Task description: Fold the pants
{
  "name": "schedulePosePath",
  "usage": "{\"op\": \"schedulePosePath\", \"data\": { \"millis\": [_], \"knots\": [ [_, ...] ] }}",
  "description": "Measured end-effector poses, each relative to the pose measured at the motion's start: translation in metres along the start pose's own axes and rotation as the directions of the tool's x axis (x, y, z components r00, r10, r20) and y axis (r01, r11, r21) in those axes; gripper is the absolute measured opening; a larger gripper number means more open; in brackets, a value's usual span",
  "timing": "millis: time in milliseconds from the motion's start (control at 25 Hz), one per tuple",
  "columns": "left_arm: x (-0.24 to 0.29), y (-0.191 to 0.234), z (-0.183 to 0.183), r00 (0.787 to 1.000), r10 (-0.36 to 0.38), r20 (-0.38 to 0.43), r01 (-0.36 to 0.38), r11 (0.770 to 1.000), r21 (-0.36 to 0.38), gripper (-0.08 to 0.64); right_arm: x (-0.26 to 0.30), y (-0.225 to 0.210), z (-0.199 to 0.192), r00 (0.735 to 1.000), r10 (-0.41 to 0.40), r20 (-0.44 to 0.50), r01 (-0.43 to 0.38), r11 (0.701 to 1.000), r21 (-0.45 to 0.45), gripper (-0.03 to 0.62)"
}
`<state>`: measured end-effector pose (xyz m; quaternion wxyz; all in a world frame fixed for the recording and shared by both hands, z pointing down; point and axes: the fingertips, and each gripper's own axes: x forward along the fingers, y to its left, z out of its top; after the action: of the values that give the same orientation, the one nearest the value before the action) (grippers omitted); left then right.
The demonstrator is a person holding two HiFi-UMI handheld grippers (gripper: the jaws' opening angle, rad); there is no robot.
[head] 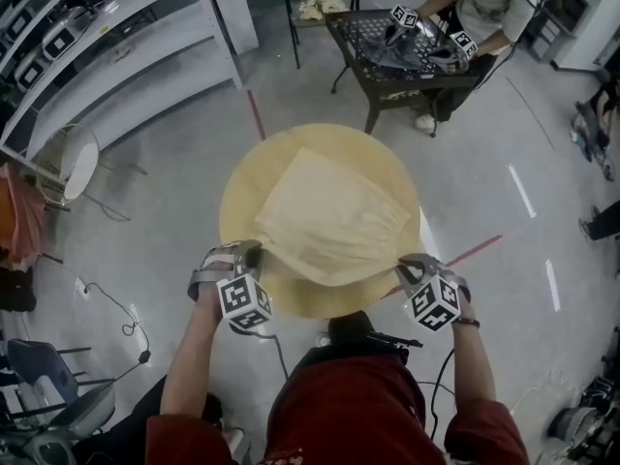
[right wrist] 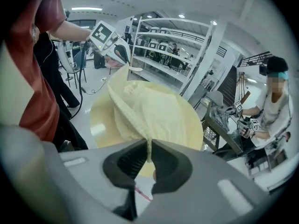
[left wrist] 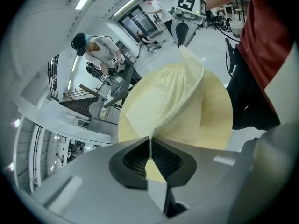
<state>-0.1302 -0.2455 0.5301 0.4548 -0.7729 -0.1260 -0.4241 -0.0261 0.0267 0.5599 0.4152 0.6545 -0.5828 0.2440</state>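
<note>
Grey flooring crossed by red tape lines (head: 256,114) surrounds a round wooden table (head: 242,187) at the centre of the head view. The pants (head: 329,216), pale yellow and lying as a rough rectangle, rest on it with the far end toward 12 o'clock and the near edge hanging just past the rim at 6 o'clock. The left gripper (head: 254,252) sits at the table's 7 o'clock and the right gripper (head: 413,263) at its 5 o'clock. Each has its jaws clamped onto one near corner of the cloth. In both gripper views a thin edge of fabric comes straight out from between the dark pads and runs as a raised ridge toward the other gripper. Pinching both corners at once looks meant to keep that edge straight and taut, so it can be carried over toward 12 o'clock as one clean fold instead of bunching. The person's own body stands close at 6 o'clock, behind the grip. Metal shelving (head: 126,37) at 10 o'clock and a white round-backed chair (head: 77,158) at 9 o'clock are well apart from the table. So is a dark mesh table (head: 407,51) at 1 o'clock, where another person works. By my judgement none of these blocks the fold.
</note>
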Motion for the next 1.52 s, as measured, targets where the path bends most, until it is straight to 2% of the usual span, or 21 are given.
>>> {"op": "schedulePosePath", "data": {
  "millis": [520, 720, 1040, 1240, 1520],
  "knots": [
    [0.064, 0.069, 0.023, 0.997, -0.064, 0.04, 0.059, 0.992, 0.11, 0.023, 0.021, -0.046, 0.018, 1.0, -0.029, 0.004, 0.028, 0.987, 0.155, 0.028],
    [0.093, 0.094, 0.026, 0.989, -0.102, 0.111, 0.082, 0.982, 0.169, 0.023, 0.03, -0.057, 0.016, 0.994, -0.087, -0.063, 0.1, 0.964, 0.247, 0.028],
    [0.135, 0.122, 0.036, 0.961, -0.183, 0.206, 0.12, 0.951, 0.285, 0.023, 0.04, -0.074, 0.014, 0.96, -0.177, -0.216, 0.244, 0.908, 0.342, 0.028],
    [0.155, 0.132, 0.044, 0.955, -0.221, 0.196, 0.151, 0.935, 0.32, 0.023, 0.042, -0.088, 0.005, 0.948, -0.189, -0.256, 0.276, 0.89, 0.363, 0.028],
    [0.183, 0.134, 0.06, 0.952, -0.257, 0.166, 0.187, 0.918, 0.351, 0.023, 0.05, -0.1, -0.018, 0.947, -0.163, -0.277, 0.267, 0.88, 0.392, 0.028]
  ]
}}
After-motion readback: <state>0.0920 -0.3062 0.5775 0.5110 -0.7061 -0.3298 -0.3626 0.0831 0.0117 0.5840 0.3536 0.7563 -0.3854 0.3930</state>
